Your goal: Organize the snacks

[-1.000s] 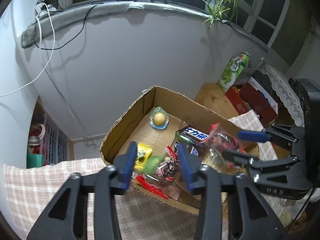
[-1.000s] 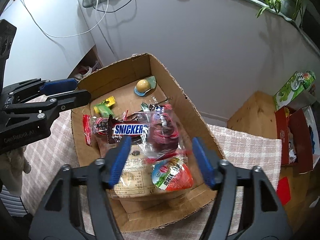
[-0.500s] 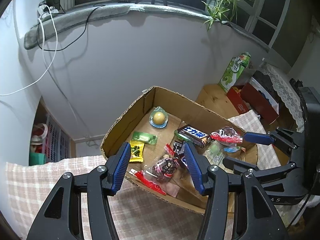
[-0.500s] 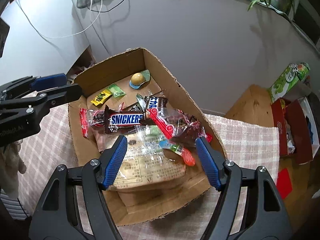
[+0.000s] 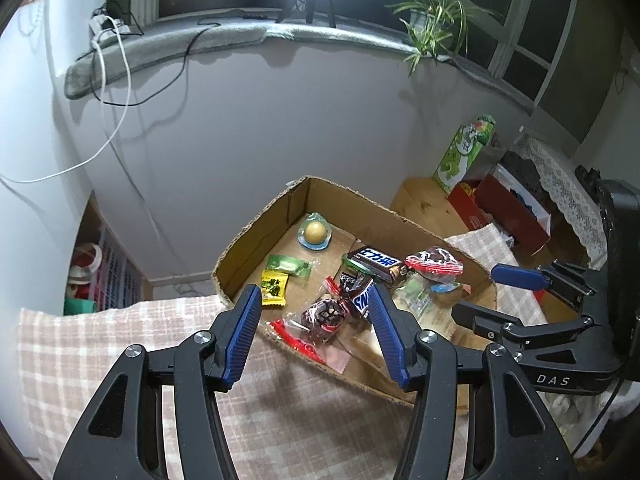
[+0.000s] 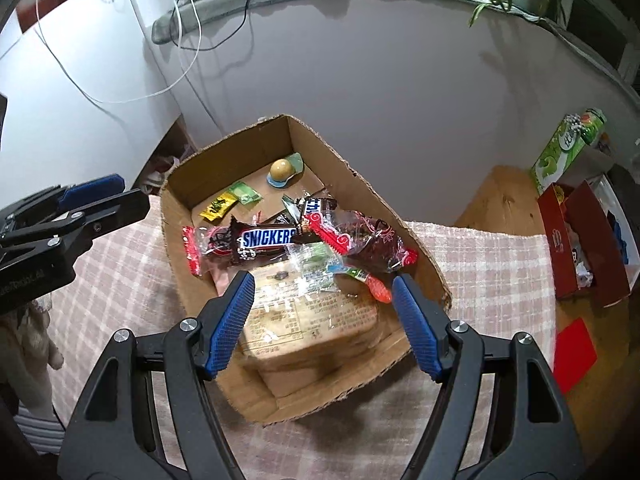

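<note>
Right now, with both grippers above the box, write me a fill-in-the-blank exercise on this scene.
1. The snacks lie in an open brown ____ box.
2. The brown chocolate bar with the blue band reads ____.
3. The round yellow candy on a blue base lies near the box's ____ corner.
4. Both the left gripper and the right gripper hold ____.

Missing words: cardboard; SNICKERS; far; nothing

Both grippers tilt downward side by side: the left gripper (image 5: 314, 332) has just opened, empty; the right gripper (image 6: 324, 322) gapes wide, empty.
</note>
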